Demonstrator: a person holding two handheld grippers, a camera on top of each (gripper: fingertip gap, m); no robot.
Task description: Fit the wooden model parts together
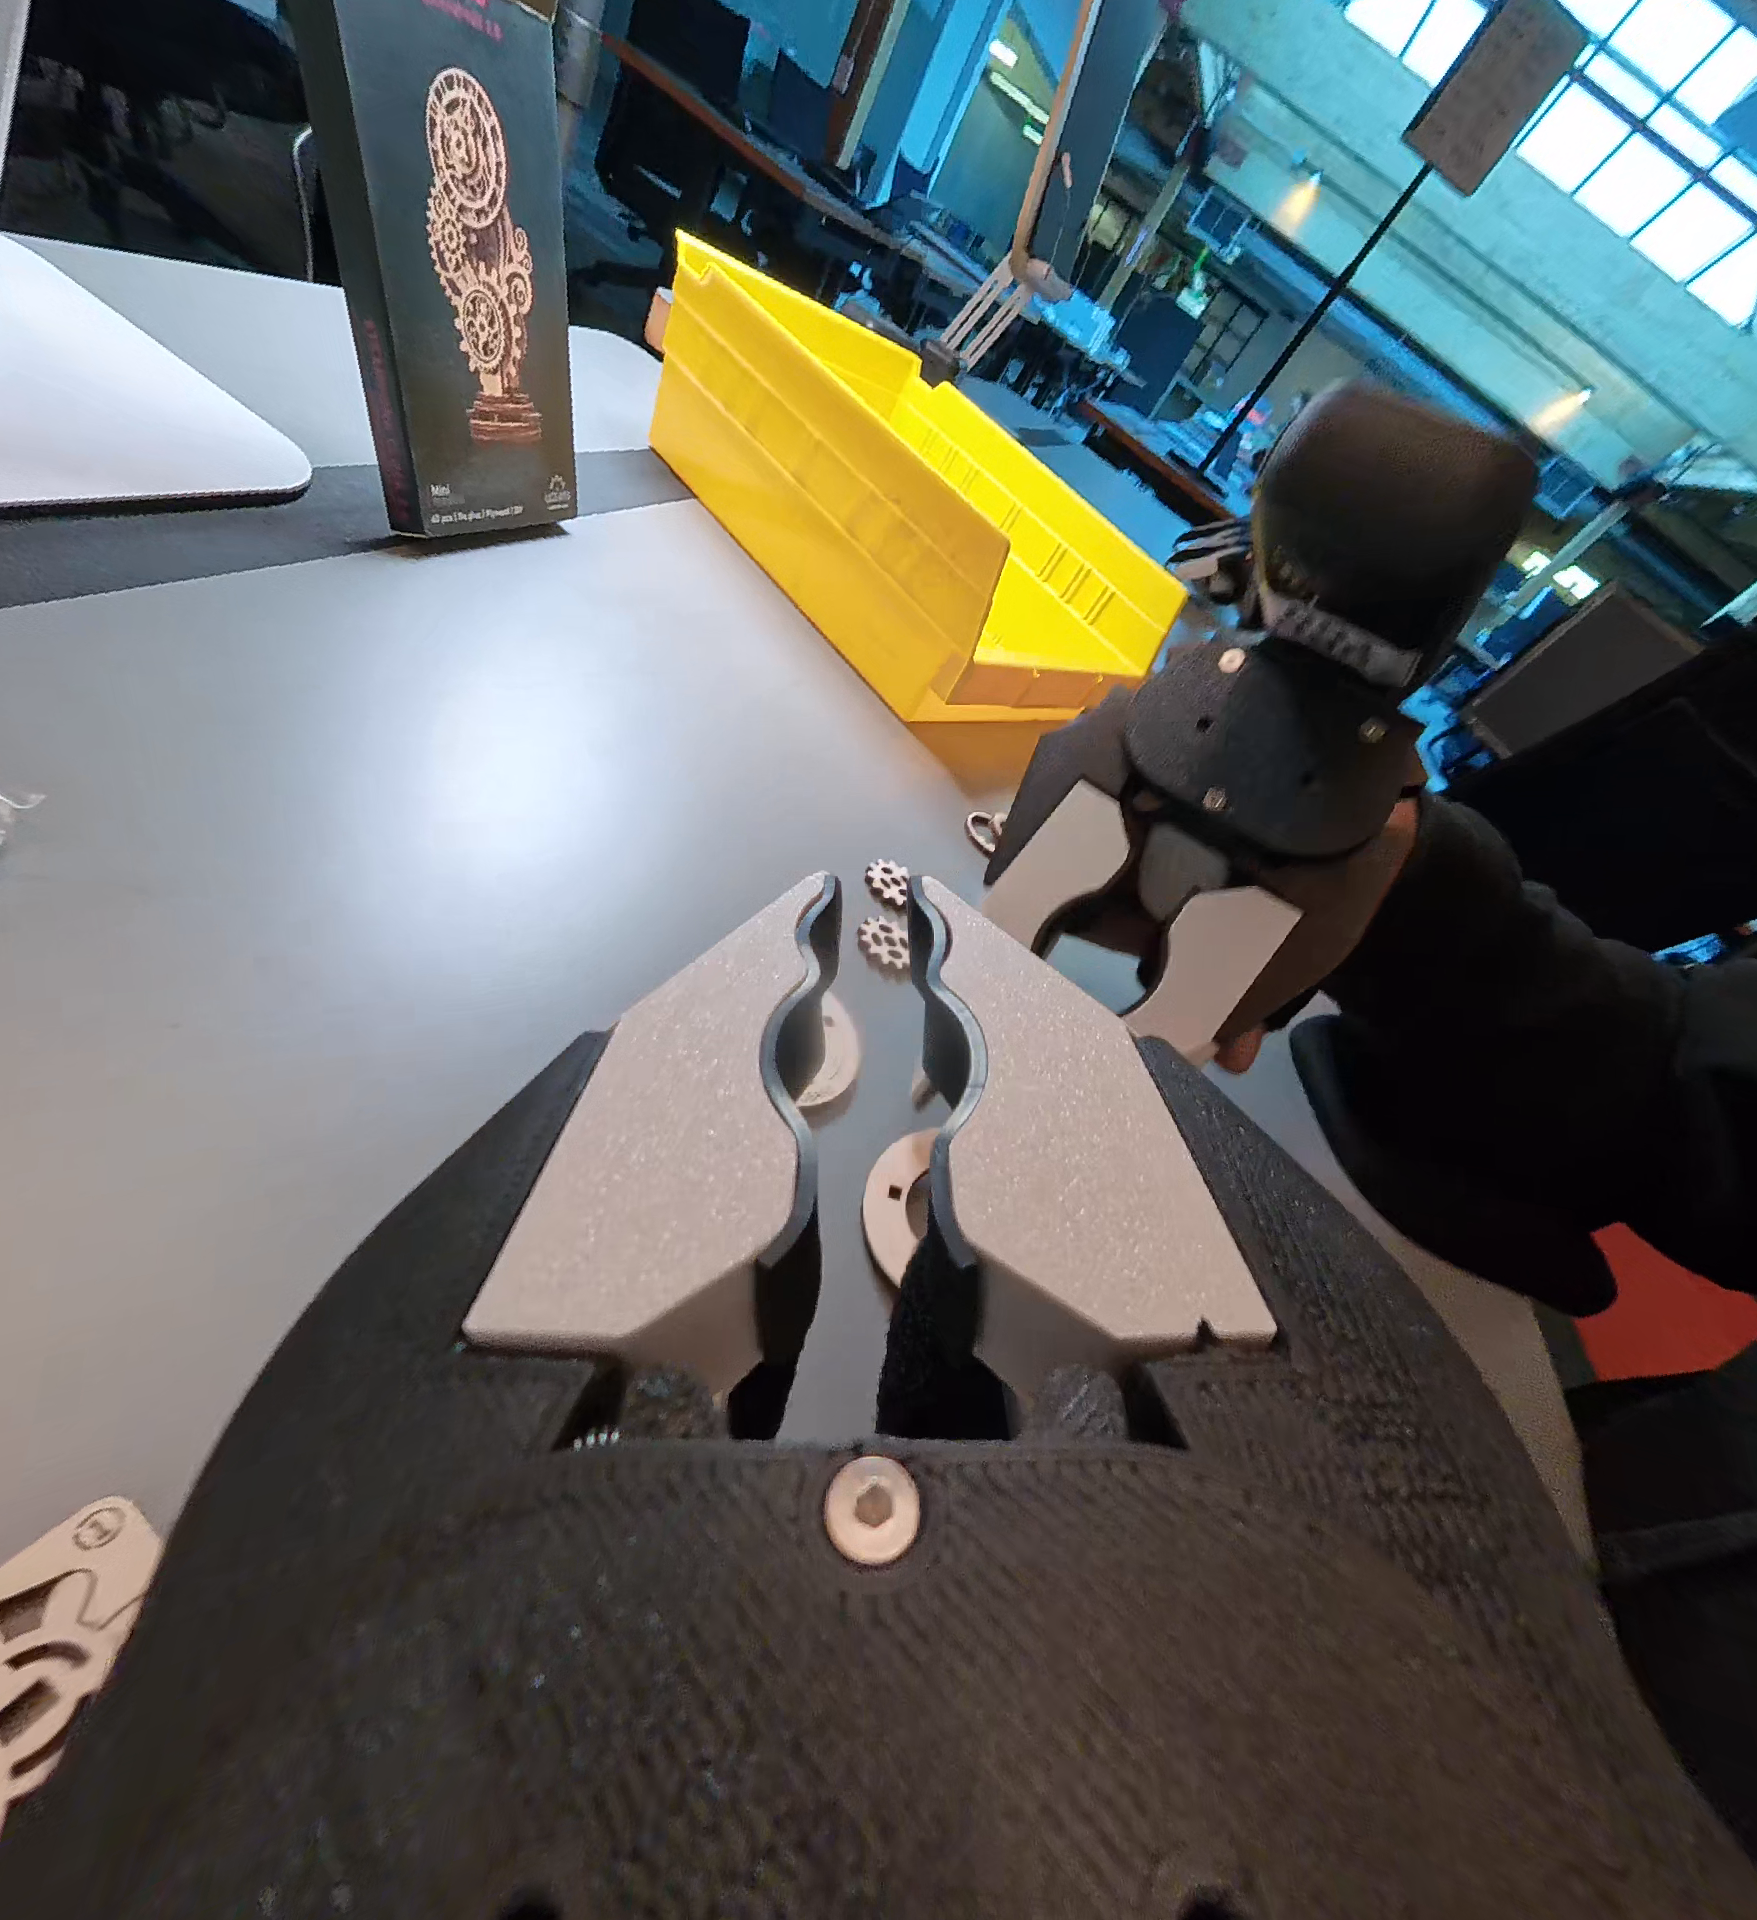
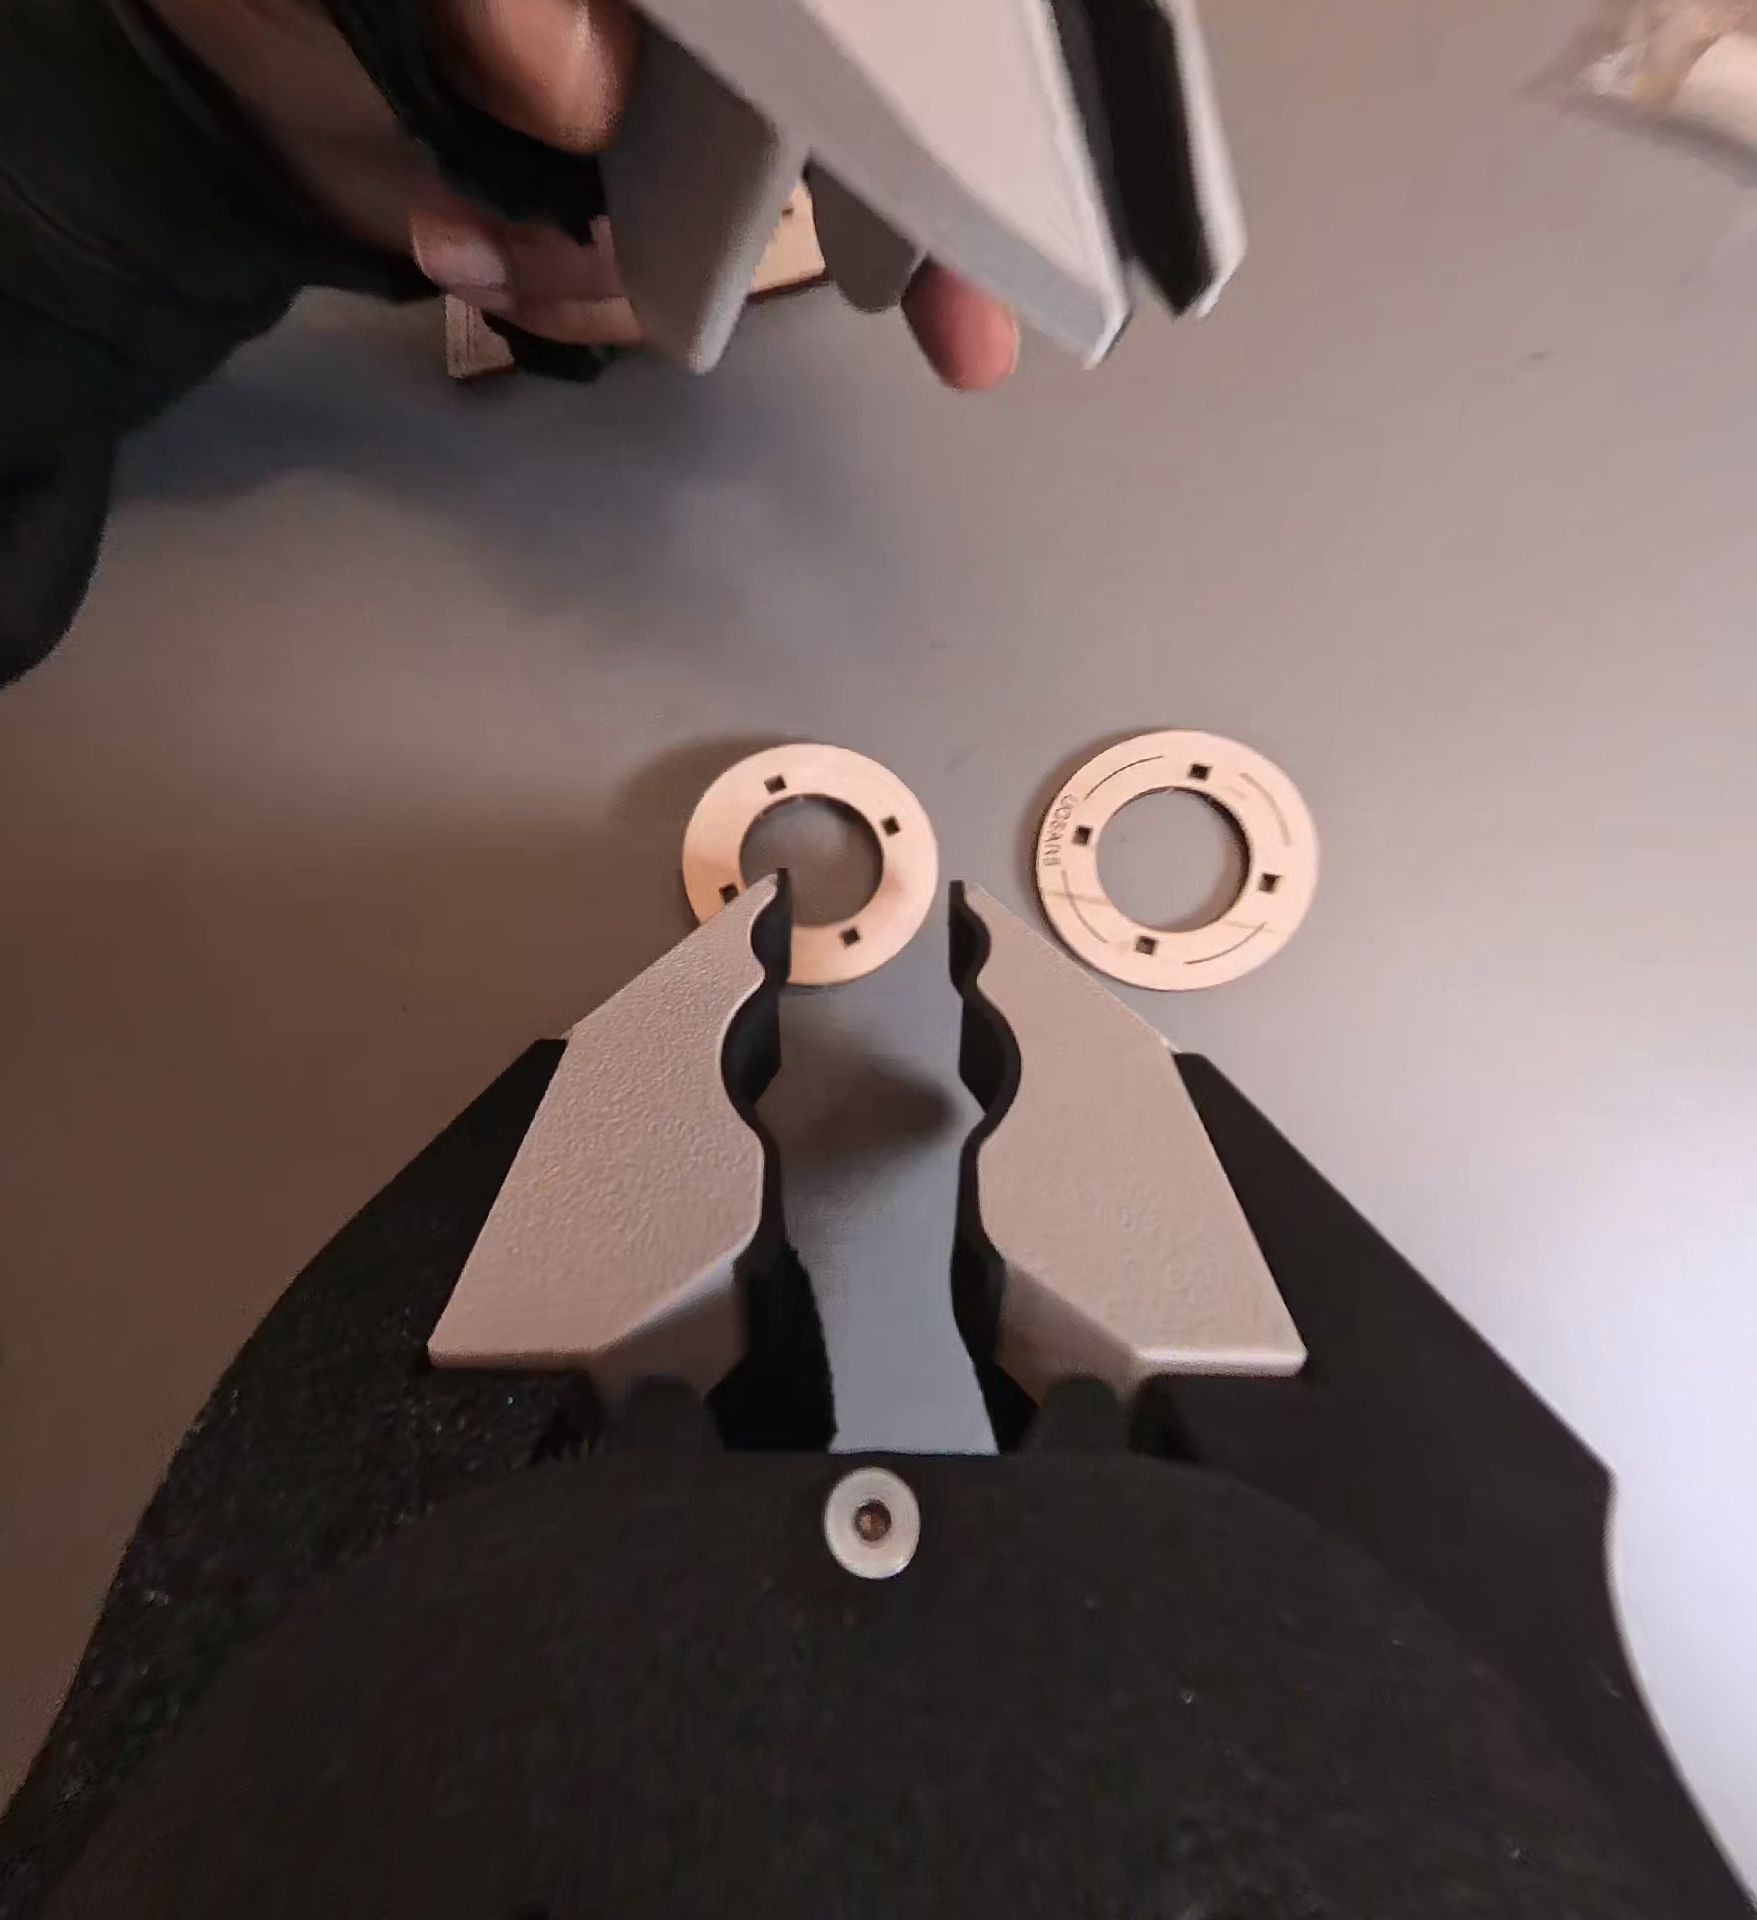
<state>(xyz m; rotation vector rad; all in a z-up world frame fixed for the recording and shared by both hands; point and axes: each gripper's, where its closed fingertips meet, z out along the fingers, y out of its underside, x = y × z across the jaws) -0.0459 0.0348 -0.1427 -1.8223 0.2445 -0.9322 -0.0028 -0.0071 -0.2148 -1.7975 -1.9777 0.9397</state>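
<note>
Two rings (image 2: pixel 809 862) (image 2: pixel 1178 861) were recorded flat on the table (image 2: pixel 1476 623), side by side and apart, with two small gears (image 1: pixel 885 914) nearby; nothing was joined. The right gripper (image 2: pixel 863 899) was poised, jaws parted and empty, over the left ring. The left gripper (image 1: pixel 874 894) was likewise parted and empty; all fitting remained.

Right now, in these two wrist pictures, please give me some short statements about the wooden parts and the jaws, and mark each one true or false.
1. Two flat round wooden rings lie side by side on the grey table. True.
2. The right gripper is shut on a ring. False: its jaws are open and hold nothing.
3. Two small toothed wooden gears lie ahead of the left gripper. True.
4. The long yellow plastic bin is stacked on the dark upright cardboard box. False: both stand apart on the table.
</note>
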